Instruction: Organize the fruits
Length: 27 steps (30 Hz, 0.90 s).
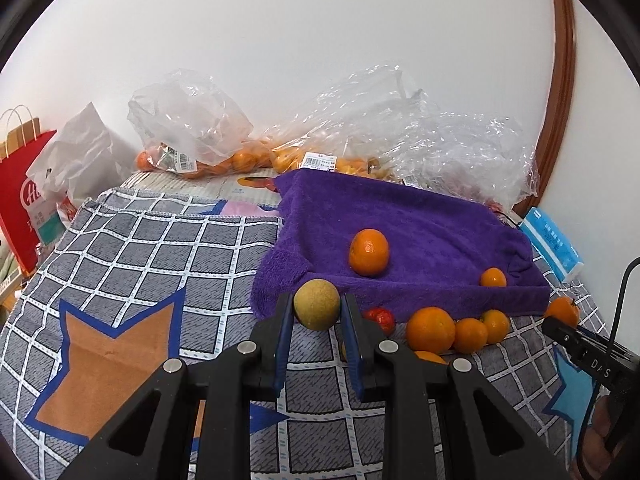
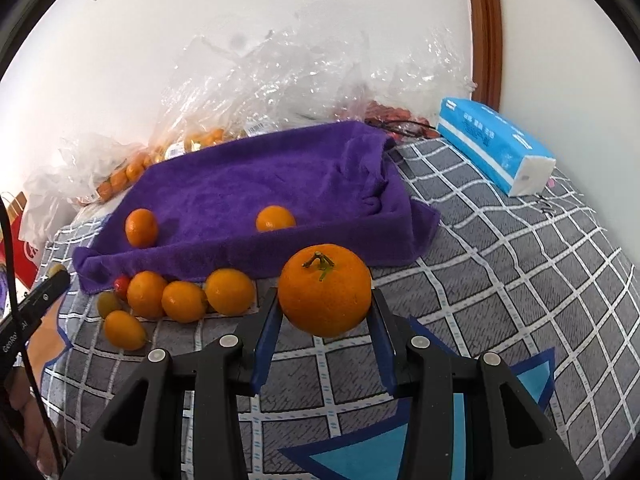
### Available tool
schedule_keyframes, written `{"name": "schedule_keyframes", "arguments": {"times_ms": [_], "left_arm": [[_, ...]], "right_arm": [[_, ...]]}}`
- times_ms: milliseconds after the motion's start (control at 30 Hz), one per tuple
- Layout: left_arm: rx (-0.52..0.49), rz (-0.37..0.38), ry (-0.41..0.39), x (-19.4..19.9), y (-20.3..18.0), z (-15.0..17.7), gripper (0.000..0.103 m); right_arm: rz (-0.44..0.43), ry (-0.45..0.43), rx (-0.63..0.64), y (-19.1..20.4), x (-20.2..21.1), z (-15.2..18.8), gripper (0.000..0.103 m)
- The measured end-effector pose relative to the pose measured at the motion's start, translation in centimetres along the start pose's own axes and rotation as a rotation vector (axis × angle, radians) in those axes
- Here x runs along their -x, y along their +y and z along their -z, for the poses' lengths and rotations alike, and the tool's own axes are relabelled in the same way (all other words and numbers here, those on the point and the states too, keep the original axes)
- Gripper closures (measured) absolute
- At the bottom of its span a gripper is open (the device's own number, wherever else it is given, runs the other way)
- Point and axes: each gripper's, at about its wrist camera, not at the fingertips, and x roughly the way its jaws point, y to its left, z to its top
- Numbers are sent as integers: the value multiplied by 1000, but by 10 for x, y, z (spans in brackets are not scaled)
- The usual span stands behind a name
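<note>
My left gripper (image 1: 317, 309) is shut on a small yellow-green round fruit (image 1: 317, 304), held above the checked cloth just in front of the purple towel (image 1: 420, 220). My right gripper (image 2: 325, 300) is shut on a large orange with a stem (image 2: 325, 290), also lifted in front of the purple towel (image 2: 260, 176). Two oranges lie on the towel, a larger one (image 1: 369, 252) and a small one (image 1: 493, 278). Several loose oranges (image 2: 184, 300) and a small red fruit (image 2: 122, 283) sit in a cluster on the cloth before the towel's front edge.
Clear plastic bags of oranges (image 1: 192, 136) line the wall behind the towel. A blue tissue pack (image 2: 496, 146) lies at the right, a red paper bag (image 1: 20, 200) at the left edge. The grey checked cloth (image 1: 160, 248) covers the surface.
</note>
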Motion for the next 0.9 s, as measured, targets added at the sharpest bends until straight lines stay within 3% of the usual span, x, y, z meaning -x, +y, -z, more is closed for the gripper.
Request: {"name": "schedule_keyframes", "arguments": {"times_ms": [100, 200, 533, 700, 900], "left_arm": [[16, 55, 50, 2, -2, -4, 80], [21, 89, 47, 10, -7, -9, 80], [-36, 63, 13, 14, -32, -52, 80], [-39, 36, -37, 4, -42, -72, 80], [-34, 28, -41, -23, -45, -76, 80]], "right_arm": [[-17, -4, 11, 5, 3, -8, 60], [-22, -29, 27, 10, 5, -16, 60], [-37, -97, 49, 18, 3, -50, 60], [-49, -126, 38, 17, 0, -67, 60], [-53, -144, 37, 22, -12, -83, 60]]}}
